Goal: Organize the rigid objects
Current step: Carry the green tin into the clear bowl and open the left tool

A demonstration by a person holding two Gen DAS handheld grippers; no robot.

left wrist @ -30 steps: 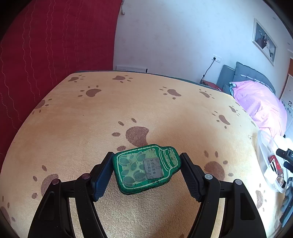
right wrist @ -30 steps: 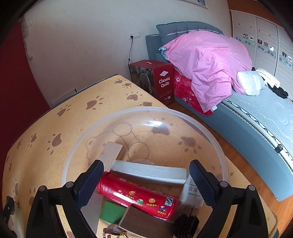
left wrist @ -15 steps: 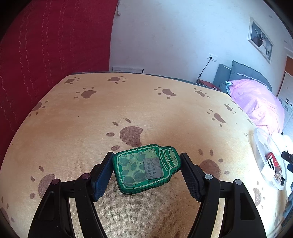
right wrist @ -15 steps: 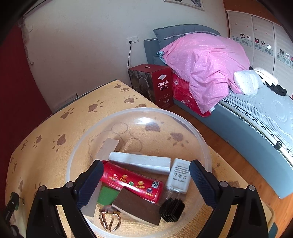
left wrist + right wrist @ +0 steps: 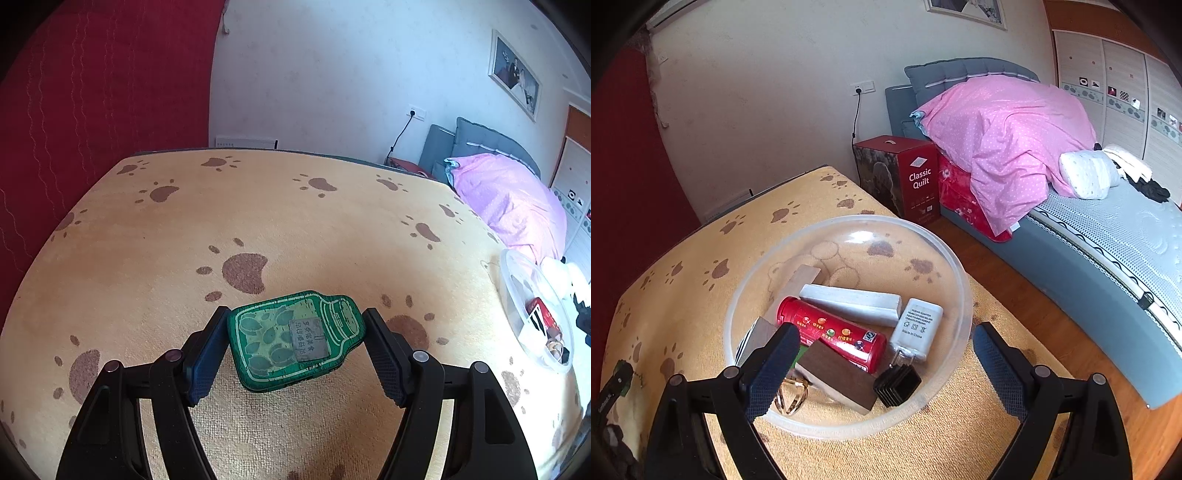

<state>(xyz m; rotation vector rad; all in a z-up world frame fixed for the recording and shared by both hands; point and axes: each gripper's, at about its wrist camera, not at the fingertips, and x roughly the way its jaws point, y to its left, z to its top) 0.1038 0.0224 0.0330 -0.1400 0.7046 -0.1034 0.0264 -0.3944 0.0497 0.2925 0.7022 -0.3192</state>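
A green bottle-shaped tin [image 5: 291, 343] with a leaf pattern hangs just above the paw-print table cloth [image 5: 258, 206]. My left gripper [image 5: 295, 314] is shut on it, one pad on each side. My right gripper [image 5: 886, 328] stands open above the near rim of a clear plastic bowl [image 5: 849, 221], its fingers holding nothing. In the bowl lie a red cylinder [image 5: 831, 332], a white bar [image 5: 849, 301], a white power adapter [image 5: 916, 328], a dark brown block [image 5: 838, 376], a black ribbed piece [image 5: 897, 384], a gold clip [image 5: 792, 397] and a pale wooden block [image 5: 798, 284]. The left wrist view shows the bowl [image 5: 506, 280] at the far right.
The bowl sits near the table's right edge; past it are a wooden floor [image 5: 1015, 266], a red "Classic Quilt" box [image 5: 908, 177] and a bed with a pink quilt [image 5: 1004, 125]. A red curtain [image 5: 92, 110] hangs beyond the left side of the table.
My right gripper has drawn back from the bowl, so the whole bowl and its contents now show. The left gripper still holds the green tin the same way.
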